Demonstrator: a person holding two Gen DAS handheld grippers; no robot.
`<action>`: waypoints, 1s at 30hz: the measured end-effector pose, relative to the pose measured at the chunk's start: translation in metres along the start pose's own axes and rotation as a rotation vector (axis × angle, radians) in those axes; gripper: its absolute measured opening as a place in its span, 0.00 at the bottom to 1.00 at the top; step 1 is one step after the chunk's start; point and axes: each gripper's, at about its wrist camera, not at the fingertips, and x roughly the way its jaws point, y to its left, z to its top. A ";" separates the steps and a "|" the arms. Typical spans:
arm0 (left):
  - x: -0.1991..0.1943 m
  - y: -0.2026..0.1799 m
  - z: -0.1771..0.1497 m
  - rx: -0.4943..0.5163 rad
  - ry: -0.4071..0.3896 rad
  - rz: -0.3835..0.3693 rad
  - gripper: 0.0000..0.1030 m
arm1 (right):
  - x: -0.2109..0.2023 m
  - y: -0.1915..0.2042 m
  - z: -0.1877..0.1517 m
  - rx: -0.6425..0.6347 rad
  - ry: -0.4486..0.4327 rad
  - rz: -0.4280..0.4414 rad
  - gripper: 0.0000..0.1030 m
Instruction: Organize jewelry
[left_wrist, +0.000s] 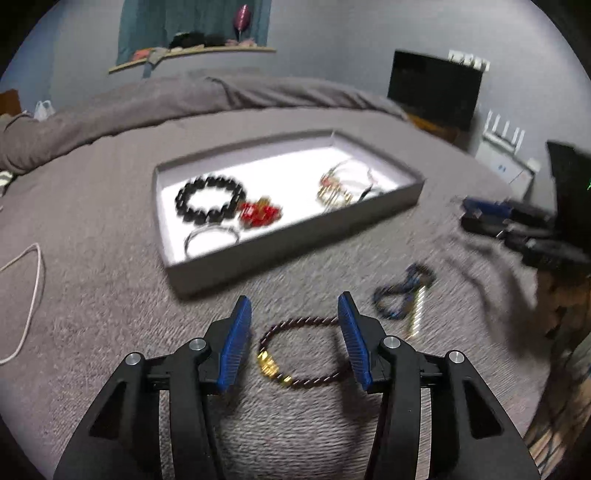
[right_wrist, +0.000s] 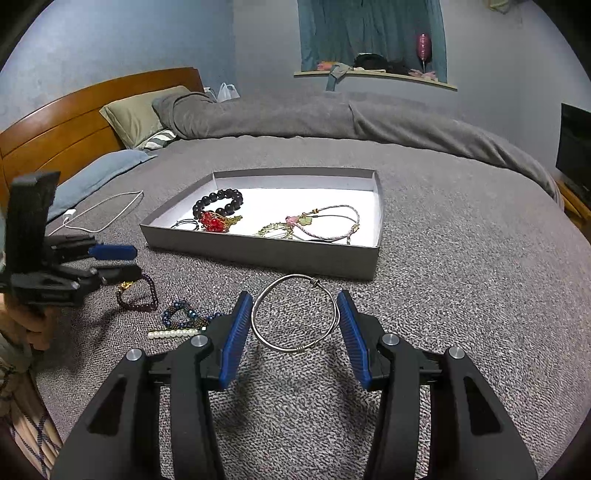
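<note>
Both tongs half open, empty: left tongs (left_wrist: 295, 332) over cord bracelet (left_wrist: 304, 352), right tongs (right_wrist: 295, 330) over wire bangle (right_wrist: 295, 314). Risk: snagging bed (right_wrist: 461, 258) blanket, thin bangle slipping.

Left gripper (left_wrist: 294, 341) jaws apart, tilted down toward the bed, pads clear of anything; right gripper (right_wrist: 294, 339) likewise parted, angled down, gripping nothing; a hand (right_wrist: 31, 325) holds the left tool's handle.
</note>
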 end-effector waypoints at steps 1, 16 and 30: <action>0.003 0.002 -0.002 -0.005 0.013 0.002 0.49 | 0.000 0.000 0.000 0.001 -0.001 0.001 0.46; 0.010 0.000 -0.019 0.029 0.059 -0.018 0.06 | -0.004 0.002 0.003 0.012 -0.020 0.011 0.46; -0.040 0.000 0.016 -0.024 -0.155 -0.083 0.06 | -0.001 0.010 0.014 0.019 -0.057 0.024 0.46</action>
